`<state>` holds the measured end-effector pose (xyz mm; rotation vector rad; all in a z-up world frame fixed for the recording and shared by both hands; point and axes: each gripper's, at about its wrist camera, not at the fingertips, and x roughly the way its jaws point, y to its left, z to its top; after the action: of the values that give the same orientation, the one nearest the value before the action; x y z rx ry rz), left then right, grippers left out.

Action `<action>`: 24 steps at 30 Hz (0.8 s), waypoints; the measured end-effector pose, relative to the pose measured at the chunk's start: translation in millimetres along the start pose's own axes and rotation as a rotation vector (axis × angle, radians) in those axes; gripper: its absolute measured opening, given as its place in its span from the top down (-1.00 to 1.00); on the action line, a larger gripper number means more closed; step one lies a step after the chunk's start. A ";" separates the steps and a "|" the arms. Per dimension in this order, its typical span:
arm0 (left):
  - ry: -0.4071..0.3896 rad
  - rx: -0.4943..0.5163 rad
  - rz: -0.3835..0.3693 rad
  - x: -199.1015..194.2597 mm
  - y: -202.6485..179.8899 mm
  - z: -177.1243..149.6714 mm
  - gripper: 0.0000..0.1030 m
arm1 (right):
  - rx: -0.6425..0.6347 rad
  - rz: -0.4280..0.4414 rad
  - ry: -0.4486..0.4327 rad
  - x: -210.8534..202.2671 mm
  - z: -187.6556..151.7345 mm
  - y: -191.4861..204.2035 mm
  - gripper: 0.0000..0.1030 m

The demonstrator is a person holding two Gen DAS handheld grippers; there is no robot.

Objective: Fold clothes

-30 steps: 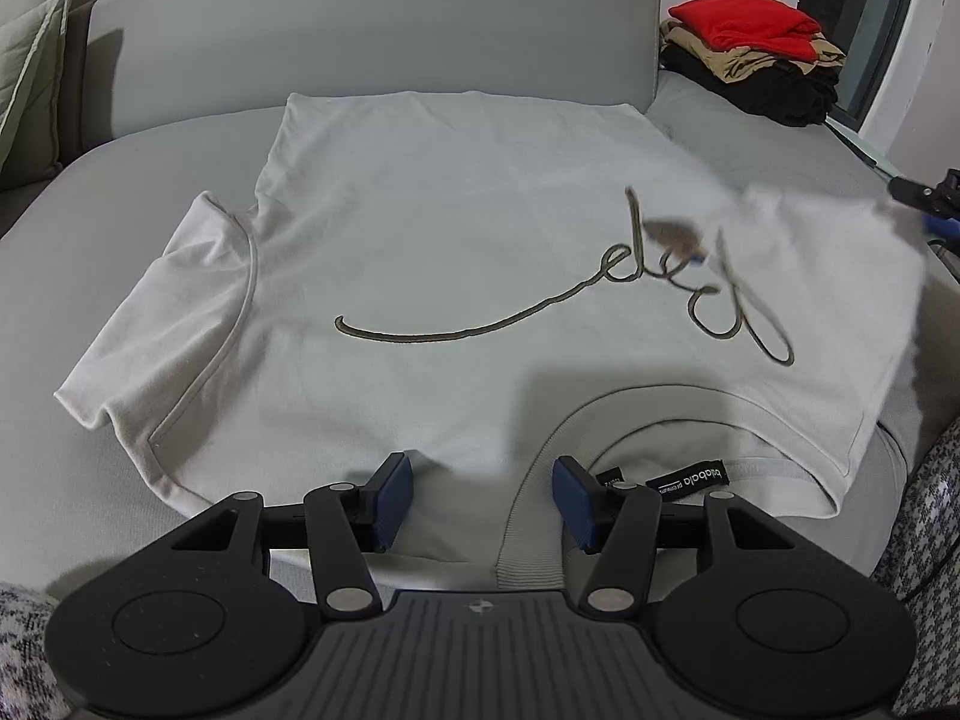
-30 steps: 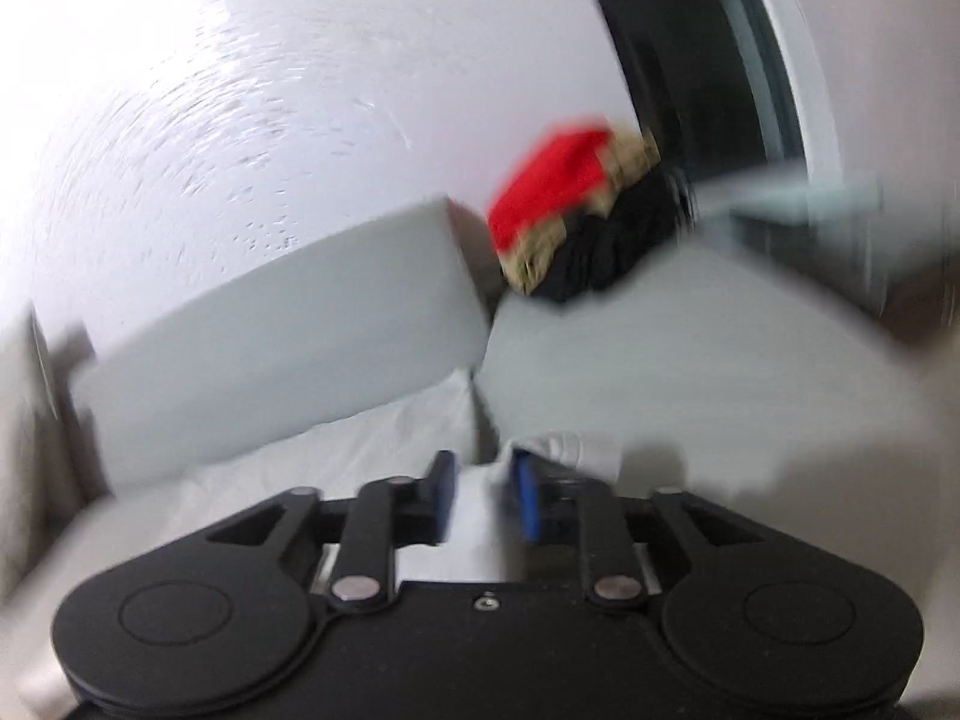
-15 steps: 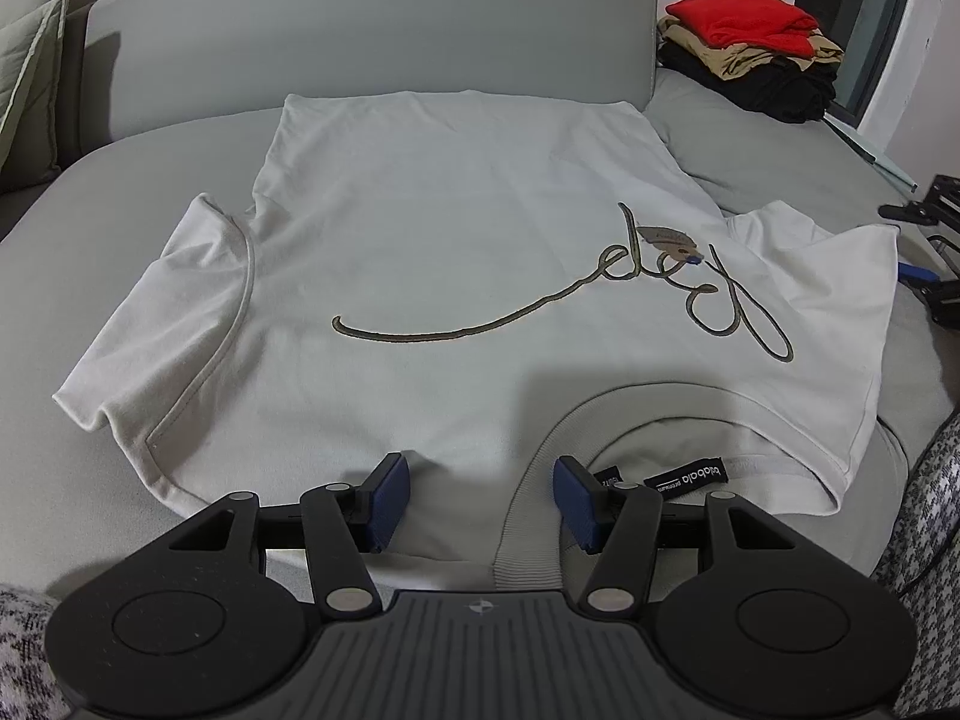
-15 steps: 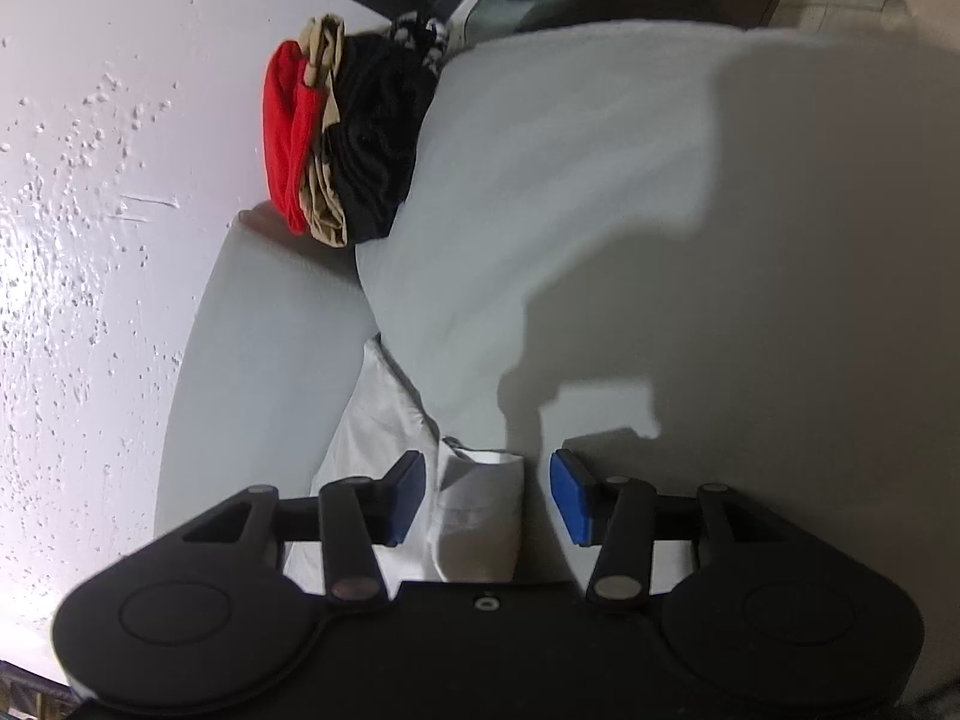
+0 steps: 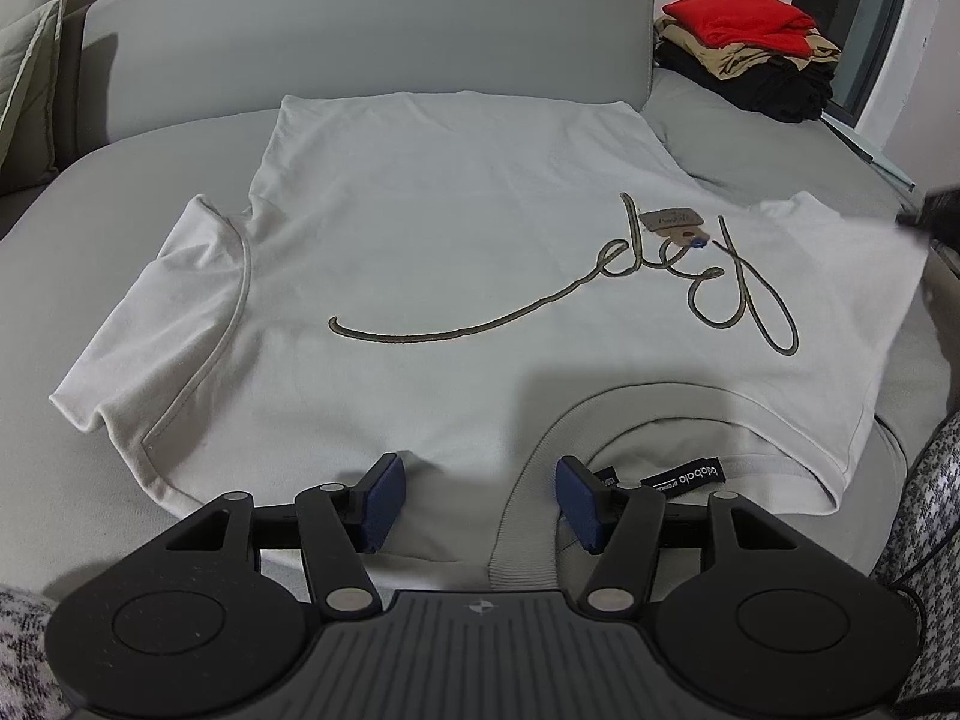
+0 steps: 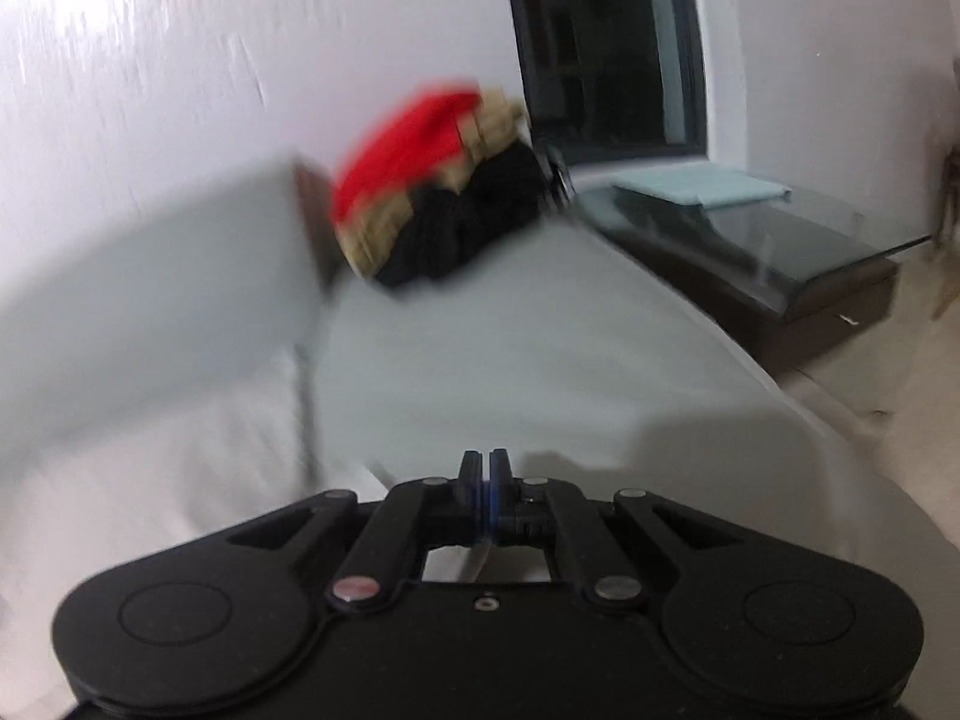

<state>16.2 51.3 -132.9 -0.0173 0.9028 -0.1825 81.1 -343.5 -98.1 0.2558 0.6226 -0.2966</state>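
Note:
A pale grey T-shirt point(image 5: 450, 252) with looping script lies flat, front up, on the sofa seat, with a cardboard tag point(image 5: 672, 225) on its chest. My left gripper point(image 5: 480, 498) hovers low over the near edge by the collar point(image 5: 540, 462). Its jaws are opening, and the blue pads stand apart over the cloth without pinching it. My right gripper point(image 6: 485, 468) is closing, pads together with nothing seen between them. It sits over the grey seat just right of the shirt point(image 6: 150, 468). A dark blur at the left wrist view's right edge is that gripper point(image 5: 936, 210), clear of the sleeve.
A stack of folded clothes point(image 5: 744, 54), red on tan on black, sits at the sofa's far right corner point(image 6: 432, 192). The grey backrest point(image 5: 360, 24) runs behind the shirt. A glass-topped low table point(image 6: 750, 228) stands beyond the sofa. Patterned fabric point(image 5: 930, 510) borders the near right.
The right gripper let go of the shirt's right sleeve, which now lies flat. It pulled away to the right and its jaws came together. The left gripper stayed put, jaws slightly wider.

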 end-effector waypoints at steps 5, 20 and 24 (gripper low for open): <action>-0.011 0.018 0.012 -1.8 -2.5 -1.4 -0.13 | 0.028 -0.034 0.107 10.2 -6.1 -1.0 0.86; -0.085 -0.155 0.150 -39.7 20.3 5.3 0.32 | -0.123 0.401 0.209 -67.6 -45.3 82.1 0.57; -0.039 -0.058 0.187 -17.0 7.8 9.6 0.31 | -0.235 0.453 0.308 -56.2 -76.4 126.4 0.57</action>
<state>14.6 61.2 -114.5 0.0097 0.8658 0.0180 40.9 -190.9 -105.7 0.2106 0.8743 0.2573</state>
